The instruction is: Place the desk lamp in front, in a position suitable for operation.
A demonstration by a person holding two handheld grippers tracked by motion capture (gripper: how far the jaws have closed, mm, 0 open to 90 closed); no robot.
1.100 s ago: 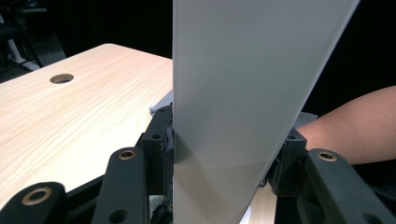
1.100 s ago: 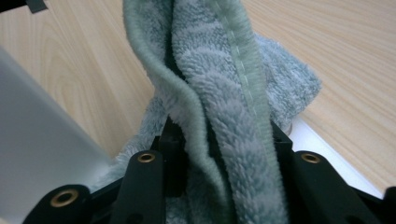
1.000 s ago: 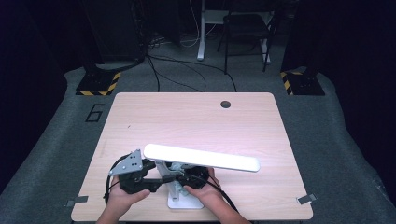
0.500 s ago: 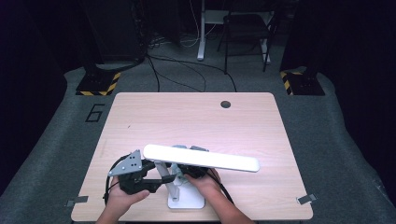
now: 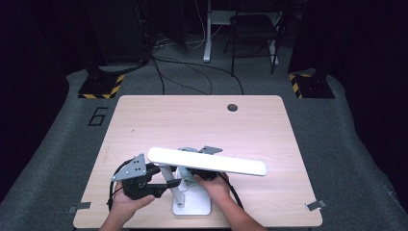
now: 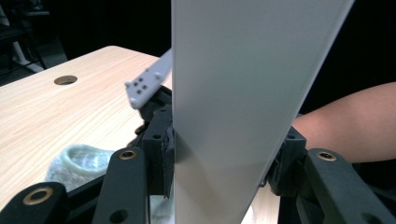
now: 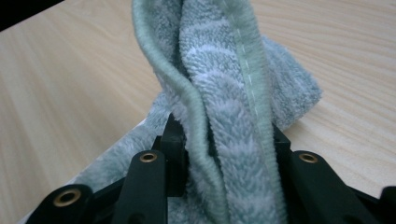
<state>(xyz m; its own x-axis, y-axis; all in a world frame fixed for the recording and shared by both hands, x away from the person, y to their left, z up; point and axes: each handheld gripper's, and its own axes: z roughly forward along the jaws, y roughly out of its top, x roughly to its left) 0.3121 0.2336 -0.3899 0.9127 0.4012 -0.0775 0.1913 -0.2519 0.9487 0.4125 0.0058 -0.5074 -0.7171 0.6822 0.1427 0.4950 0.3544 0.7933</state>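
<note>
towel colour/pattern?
Pale grey-green towel with lighter wavy stripes; clearest in the right gripper view.

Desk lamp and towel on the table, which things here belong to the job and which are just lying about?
In the job:
- desk lamp, its head clamped in the left gripper
- towel, pinched in the right gripper

Lying about:
- table
- chair and floor cables behind the table

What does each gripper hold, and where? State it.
Left gripper clamps the white lamp head across its width. Right gripper pinches a bunched fold of the grey-green towel.
</note>
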